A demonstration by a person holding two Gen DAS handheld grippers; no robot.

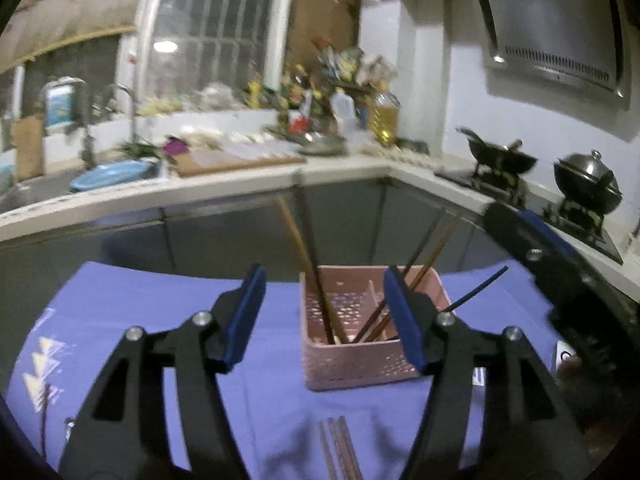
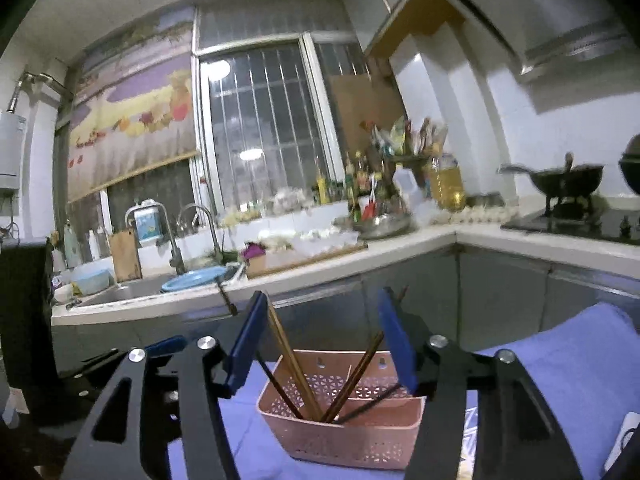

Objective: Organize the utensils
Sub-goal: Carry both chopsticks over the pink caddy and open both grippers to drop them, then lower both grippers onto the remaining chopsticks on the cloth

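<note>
Standing on the purple cloth (image 1: pixel 132 320) is a pink basket (image 1: pixel 360 364) with little holes in its sides. Brown chopsticks (image 1: pixel 320 296) stick up out of it and lean this way and that, some to the left and some to the right. One thin dark stick (image 1: pixel 478 290) pokes out over the basket's right side. More chopsticks (image 1: pixel 340 452) lie flat on the cloth, near the bottom of the left wrist view, in front of the basket.

The left gripper (image 1: pixel 325 316) hangs over the cloth with its two blue pads (image 1: pixel 246 316) spread wide apart. Nothing is between them. The basket sits just past them, partly behind the right pad.

The right gripper (image 2: pixel 322 344) is spread wide too, and it holds nothing. From its camera the basket (image 2: pixel 344 436) shows between the two fingers, with the chopsticks (image 2: pixel 296 372) fanning out of it. In the left wrist view this same gripper (image 1: pixel 532 240) shows as a black and blue shape at the right edge, above the cloth.

Behind the cloth runs a long white counter (image 1: pixel 224 188). A blue bowl (image 1: pixel 112 174) sits by the sink (image 2: pixel 120 294) with its tall tap (image 2: pixel 200 224). A bottle of yellow oil (image 1: pixel 384 120) stands in the corner. Two dark pots (image 1: pixel 504 158) sit on the stove, and a big barred window (image 2: pixel 264 128) is behind it all.
</note>
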